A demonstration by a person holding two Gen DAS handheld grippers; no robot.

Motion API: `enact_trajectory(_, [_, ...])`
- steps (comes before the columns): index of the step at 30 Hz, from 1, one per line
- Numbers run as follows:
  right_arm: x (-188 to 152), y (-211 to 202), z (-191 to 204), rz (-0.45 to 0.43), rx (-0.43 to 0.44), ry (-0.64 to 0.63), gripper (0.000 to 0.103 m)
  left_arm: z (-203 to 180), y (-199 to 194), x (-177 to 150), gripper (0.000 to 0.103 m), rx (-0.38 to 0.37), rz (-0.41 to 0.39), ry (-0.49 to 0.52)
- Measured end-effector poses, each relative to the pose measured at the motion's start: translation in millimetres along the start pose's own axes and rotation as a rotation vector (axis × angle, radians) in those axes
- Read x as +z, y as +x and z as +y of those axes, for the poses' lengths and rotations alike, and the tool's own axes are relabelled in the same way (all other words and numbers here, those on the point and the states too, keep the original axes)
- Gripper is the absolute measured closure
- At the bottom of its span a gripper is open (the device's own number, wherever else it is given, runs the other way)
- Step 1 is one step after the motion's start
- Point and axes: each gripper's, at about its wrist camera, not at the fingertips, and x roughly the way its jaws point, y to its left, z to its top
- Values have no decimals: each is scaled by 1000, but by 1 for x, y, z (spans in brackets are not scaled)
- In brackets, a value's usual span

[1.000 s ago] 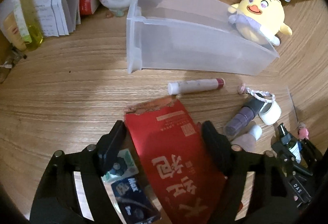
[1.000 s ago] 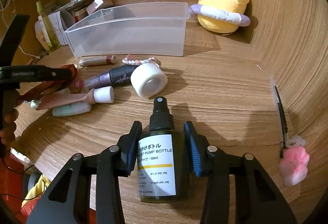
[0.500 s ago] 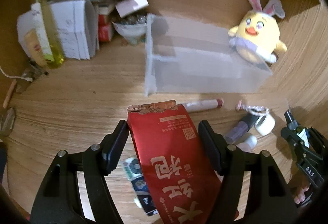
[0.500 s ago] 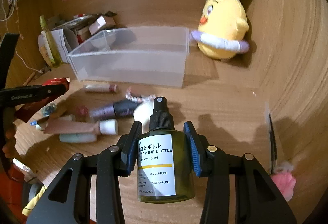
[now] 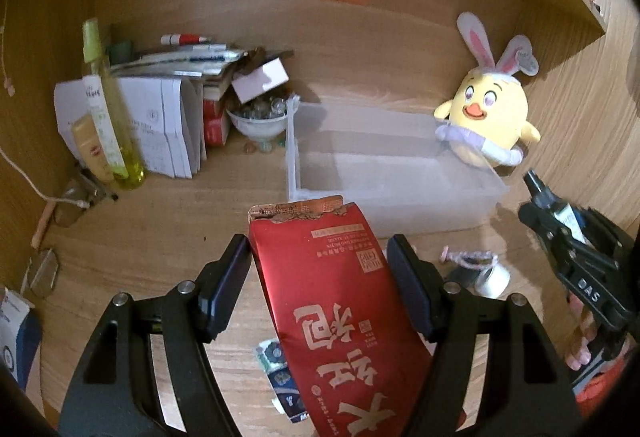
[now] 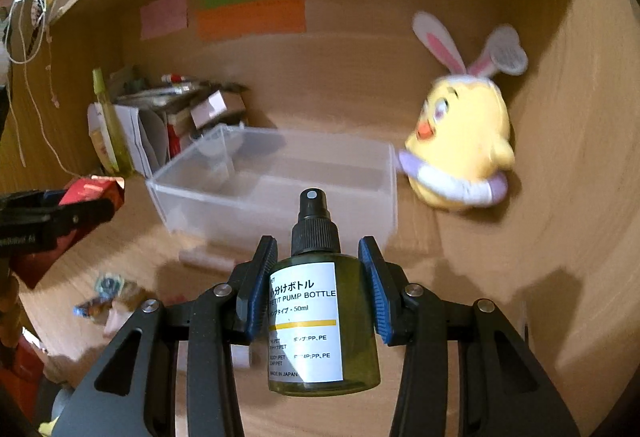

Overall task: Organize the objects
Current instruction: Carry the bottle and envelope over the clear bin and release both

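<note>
Left tongs (image 5: 320,277) were clamped on a red foil pouch (image 5: 340,317), torn top edge pointing away, pouch held off the tabletop (image 5: 160,237). Left pad touched the pouch edge; right pad looked just beside it, so the grip seemed loose-ish. Right tongs (image 6: 316,281) were clamped on a green pump bottle (image 6: 320,317), pads on its shoulders, black nozzle up and forward, bottle clear of the tabletop.

Step in hand, as judged: carry both items to the clear plastic bin (image 6: 280,173), which sat empty ahead of both tongs, next to the yellow plush chick (image 6: 460,149). To do it well: keep both items above the near wall of the bin, bring them over the open interior before letting go, lower before release so the bottle doesn't bounce or roll. Pouch is floppy and could slip; keep the squeeze. Enter one at a time, or at opposite ends, so the two tools don't knock together.

Counts: one pouch, one pump bottle, one bin, one plush chick. On the tabletop near the bin: one tape roll (image 5: 494,279), one braided cord (image 5: 472,259), one small blue packet (image 5: 280,373) under the pouch. Other small items were blurred in the right view; count uncertain. Three coloured notes on the back wall.
</note>
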Motion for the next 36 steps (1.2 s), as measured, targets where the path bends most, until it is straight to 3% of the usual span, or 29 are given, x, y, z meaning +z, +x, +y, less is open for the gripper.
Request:
enact_trajectory(17, [71, 53, 7, -35, 52, -73, 64, -3, 9, 54, 33, 38, -81, 12])
enact_trajectory(28, [102, 83, 10, -23, 51, -101, 64, 1, 46, 79, 33, 3, -35, -4])
enact_trajectory(36, [96, 117, 8, 51, 59, -100, 64, -1, 88, 82, 33, -10, 50, -2])
